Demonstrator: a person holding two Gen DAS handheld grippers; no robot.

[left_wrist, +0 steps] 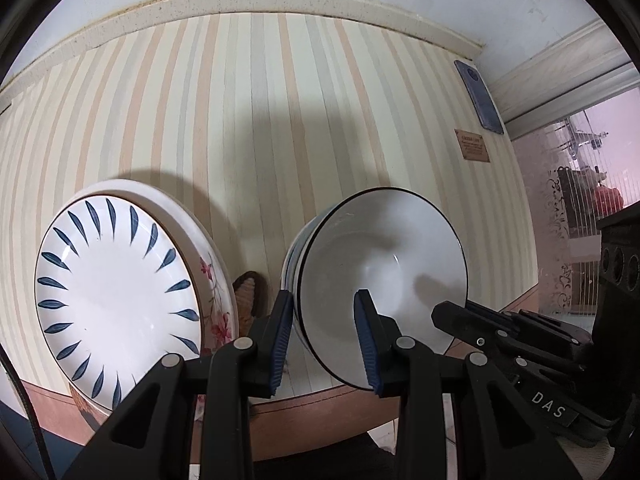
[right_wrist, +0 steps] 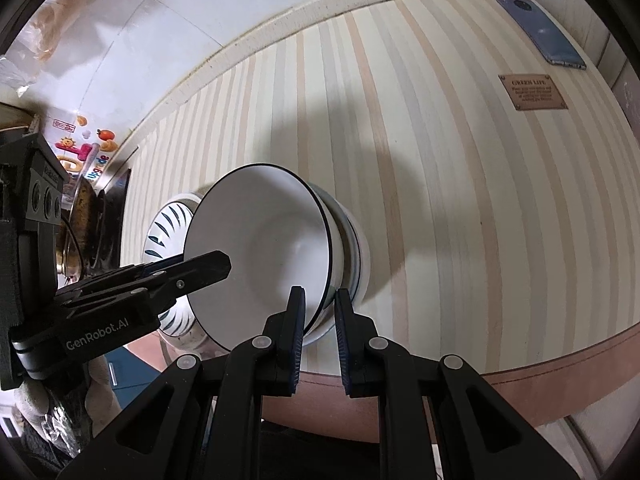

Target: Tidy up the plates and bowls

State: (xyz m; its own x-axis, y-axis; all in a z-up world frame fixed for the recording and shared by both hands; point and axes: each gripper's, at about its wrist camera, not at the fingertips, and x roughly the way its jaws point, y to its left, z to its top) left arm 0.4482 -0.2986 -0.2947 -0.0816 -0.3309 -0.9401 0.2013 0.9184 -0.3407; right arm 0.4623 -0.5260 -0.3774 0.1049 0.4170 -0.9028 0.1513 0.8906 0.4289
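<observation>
Plates stand sorted at the left: a leaf-pattern plate (left_wrist: 116,300) lies nested on a larger floral plate (left_wrist: 218,300), both at the near left of the striped desk (left_wrist: 280,120). To their right, a black-rimmed bowl (left_wrist: 384,280) sits tilted on a stack of bowls (left_wrist: 294,276), not yet level by the look of it. The left gripper (left_wrist: 326,344) has its jaws pinching the bowl's near rim; the right gripper (right_wrist: 320,336) has its jaws closed on the rim at the bowl's right side, and both grippers point steeply down. Judged from this, the plates are done and the bowl stack wants only this last bowl seated and let go. A phone (left_wrist: 478,96) and a small label (left_wrist: 472,146) lie at the far right, well apart.
</observation>
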